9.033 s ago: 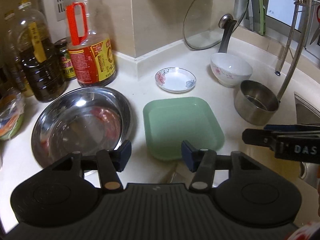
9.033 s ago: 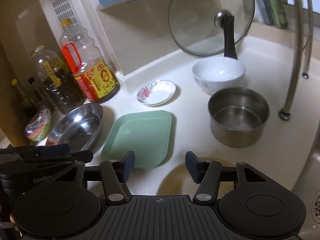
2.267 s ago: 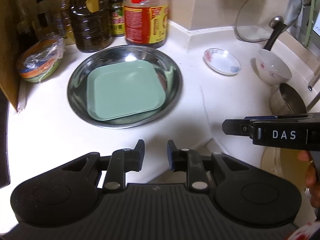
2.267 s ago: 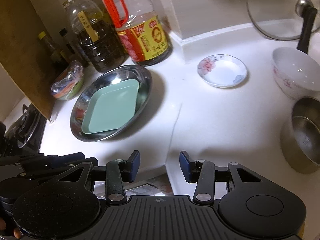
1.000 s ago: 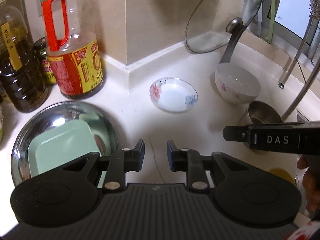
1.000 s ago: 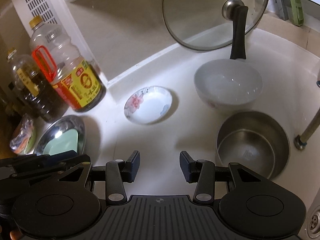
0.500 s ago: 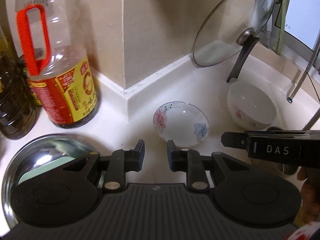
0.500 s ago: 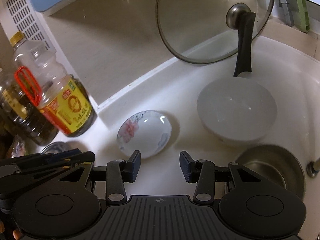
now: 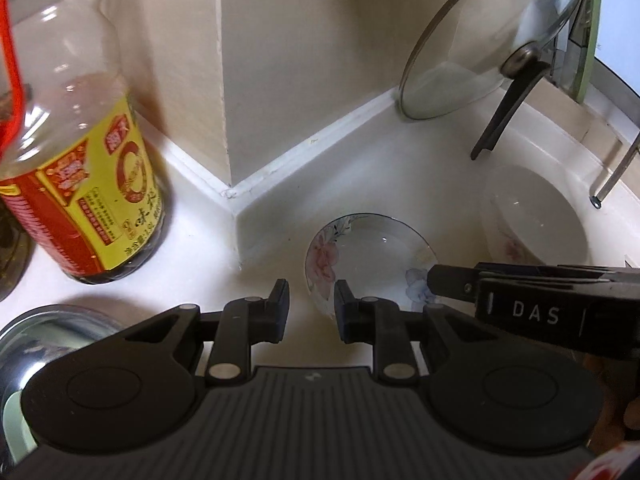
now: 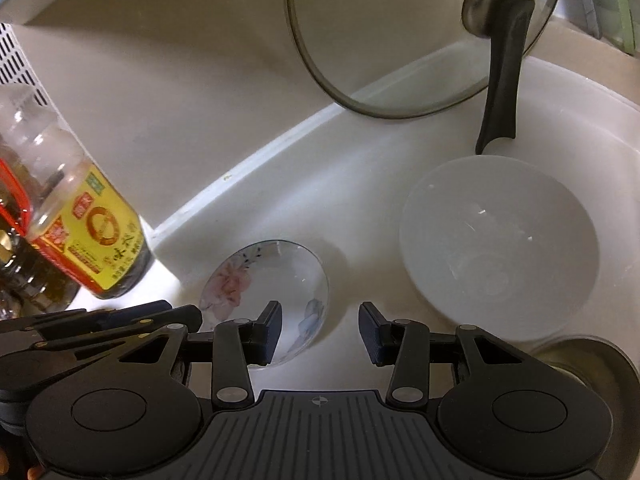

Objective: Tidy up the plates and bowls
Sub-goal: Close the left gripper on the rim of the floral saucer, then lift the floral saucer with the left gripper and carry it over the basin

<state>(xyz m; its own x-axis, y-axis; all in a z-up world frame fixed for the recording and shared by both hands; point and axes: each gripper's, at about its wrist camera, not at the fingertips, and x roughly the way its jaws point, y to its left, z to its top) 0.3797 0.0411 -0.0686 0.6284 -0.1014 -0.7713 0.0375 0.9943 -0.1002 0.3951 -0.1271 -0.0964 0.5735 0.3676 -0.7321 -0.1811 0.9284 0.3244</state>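
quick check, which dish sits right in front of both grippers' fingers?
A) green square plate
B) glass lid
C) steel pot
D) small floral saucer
D: the small floral saucer lies on the counter just ahead of the left gripper and next to the right gripper. Both are open and hold nothing; the white bowl sits off to its right.

- The saucer [image 9: 370,258] sat on the surface [image 9: 360,184], bowl [image 9: 534,220] to its right.
- Bottle [image 9: 76,184] stood left; lid [image 9: 492,36] leaned behind.
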